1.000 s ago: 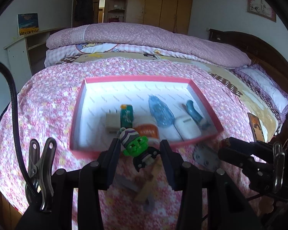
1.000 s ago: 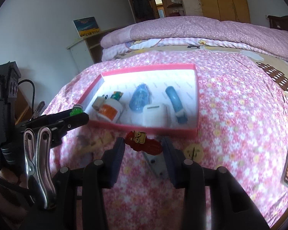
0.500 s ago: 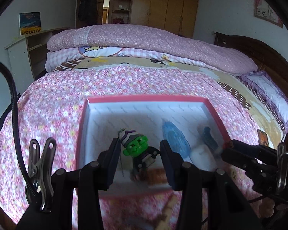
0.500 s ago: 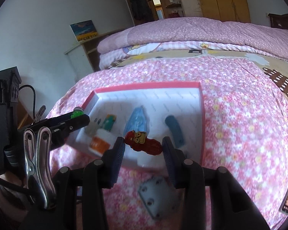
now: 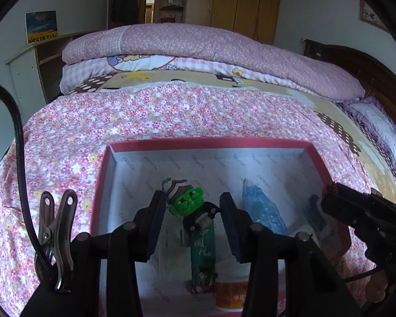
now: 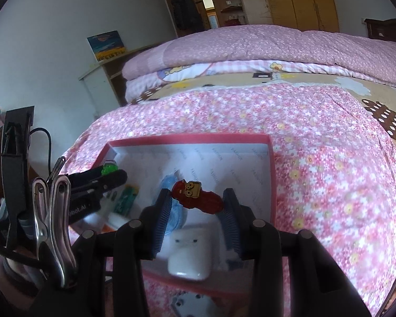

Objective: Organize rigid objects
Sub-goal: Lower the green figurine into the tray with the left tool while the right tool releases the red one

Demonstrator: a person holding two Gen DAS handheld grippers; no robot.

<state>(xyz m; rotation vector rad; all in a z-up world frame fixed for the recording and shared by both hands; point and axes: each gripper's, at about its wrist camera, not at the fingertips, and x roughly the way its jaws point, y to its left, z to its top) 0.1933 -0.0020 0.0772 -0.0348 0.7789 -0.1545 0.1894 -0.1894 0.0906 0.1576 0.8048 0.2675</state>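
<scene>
Bed: your pink floral bedspread (image 5: 150,111) carries the red-rimmed box (image 5: 103,185).
Left claw (image 5: 190,211): pinches your green-headed figure (image 5: 187,203) (above the box).
Right claw (image 6: 196,206): pinches your red figure (image 6: 198,196), over the box.

Green figure (image 5: 188,206) in left gripper (image 5: 190,211)

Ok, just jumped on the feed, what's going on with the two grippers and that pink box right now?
A person is sorting small items into the pink box on the flowered bedspread. The left gripper is clamped on a green-faced figure, held over the box interior. The right gripper grips a red cartoon charm, also above the box. Neither is released yet. Already inside lie a blue translucent piece, a white case and a green stick-shaped item.
</scene>
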